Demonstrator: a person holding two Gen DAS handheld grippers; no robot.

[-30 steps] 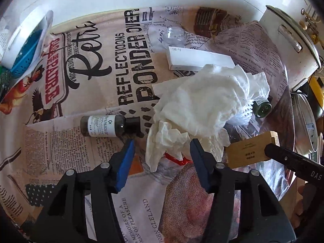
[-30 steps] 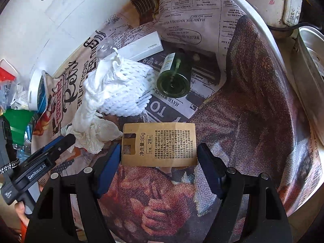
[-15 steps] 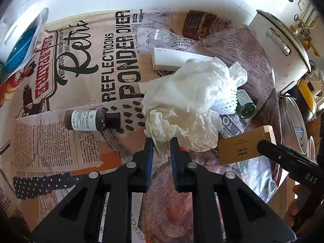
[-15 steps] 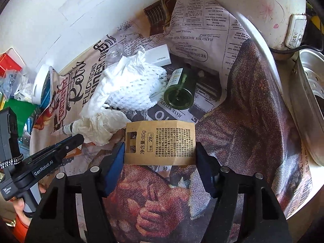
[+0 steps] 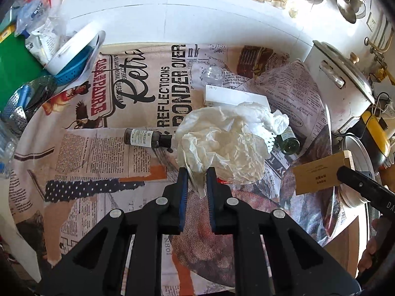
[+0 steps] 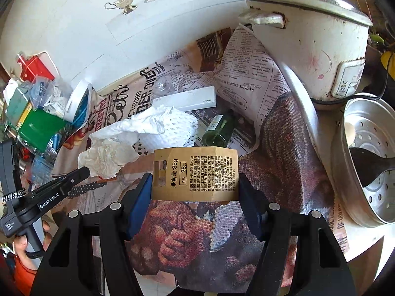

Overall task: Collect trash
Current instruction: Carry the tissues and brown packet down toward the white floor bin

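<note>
Both grippers have risen since a second ago, lifting their loads off the newspaper-print tablecloth. Left gripper has its fingers nearly closed, pinching the lower edge of a crumpled white tissue, raised in front of the white foam fruit net. Right gripper clamps a brown cardboard box between wide-set fingers, above the cloth, near the green bottle.

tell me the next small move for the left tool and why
Probably lift the left tool straight up. Its jaws are pinched on a corner of the crumpled tissue, which still rests against the white foam net, so a gentle lift should separate them. The right tool already holds the brown paper packet.
</note>
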